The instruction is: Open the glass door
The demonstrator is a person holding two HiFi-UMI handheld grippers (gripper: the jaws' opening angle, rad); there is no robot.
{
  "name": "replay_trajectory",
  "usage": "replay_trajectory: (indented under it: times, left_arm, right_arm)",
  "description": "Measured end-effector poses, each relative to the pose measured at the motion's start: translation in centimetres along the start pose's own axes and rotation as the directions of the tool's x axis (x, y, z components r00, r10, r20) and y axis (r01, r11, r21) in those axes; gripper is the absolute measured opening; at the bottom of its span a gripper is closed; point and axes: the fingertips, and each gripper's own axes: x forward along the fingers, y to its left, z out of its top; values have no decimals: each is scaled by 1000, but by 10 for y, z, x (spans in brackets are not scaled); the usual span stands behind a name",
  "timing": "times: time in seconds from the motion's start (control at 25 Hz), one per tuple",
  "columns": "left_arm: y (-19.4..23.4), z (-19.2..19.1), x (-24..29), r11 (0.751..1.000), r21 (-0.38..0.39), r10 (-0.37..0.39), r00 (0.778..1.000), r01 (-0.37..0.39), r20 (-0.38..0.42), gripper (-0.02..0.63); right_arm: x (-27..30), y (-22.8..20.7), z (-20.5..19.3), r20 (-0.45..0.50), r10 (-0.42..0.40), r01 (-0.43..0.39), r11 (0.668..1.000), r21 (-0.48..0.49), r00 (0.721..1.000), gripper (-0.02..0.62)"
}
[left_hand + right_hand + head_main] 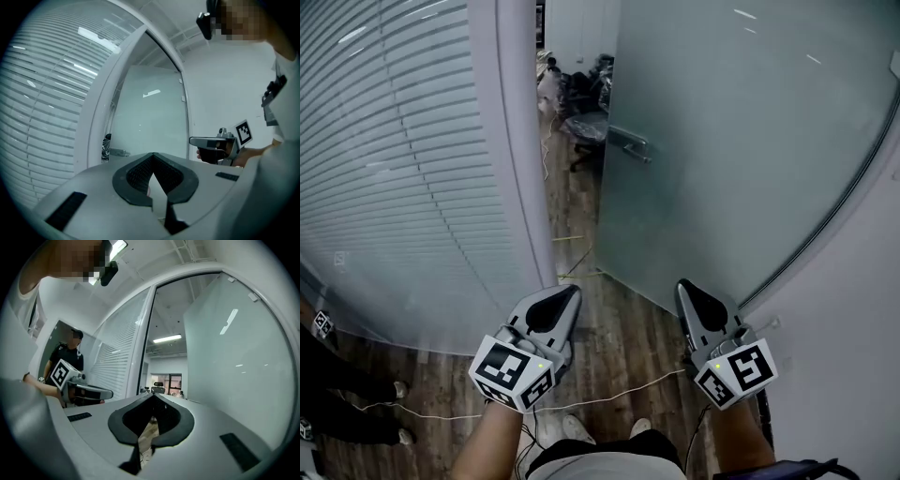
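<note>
The frosted glass door [741,141] stands swung open, its metal handle [630,143] near its left edge and a gap to the room beyond on its left. My left gripper [575,289] is held low before the white door post [520,141], jaws together and holding nothing. To its right, my right gripper [682,284] points at the door's lower edge, shut and empty, apart from the glass. The left gripper view shows the door [150,117], its handle [117,152] and the right gripper [192,140]. The right gripper view shows the door [234,362] and the left gripper [110,393].
A glass wall with blinds [394,169] fills the left. Beyond the doorway stands an office chair [586,127] among clutter. A thin cable [619,389] runs across the wood floor by my feet. A person [337,394] stands at the far left; a white wall [853,319] is right.
</note>
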Motion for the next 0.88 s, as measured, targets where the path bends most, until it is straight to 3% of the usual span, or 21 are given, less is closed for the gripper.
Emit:
replay_trajectory:
  times: [0.48,0.68,0.88]
  left_arm:
    - [-34,25,-53,1000,-19,4,999,-3,38,0]
    - [-66,51,-80,999,-34,3,999,-2,41,0]
    - [-103,61,-110,999,-37,4,1000,-3,20,0]
  right_arm:
    - [-60,41,42,34,16,-16,1000,15,999,3]
    - [-100,57,84,51,17,-18,1000,14,999,3]
    - [-144,70,103,40,9,-10,1000,27,999,2]
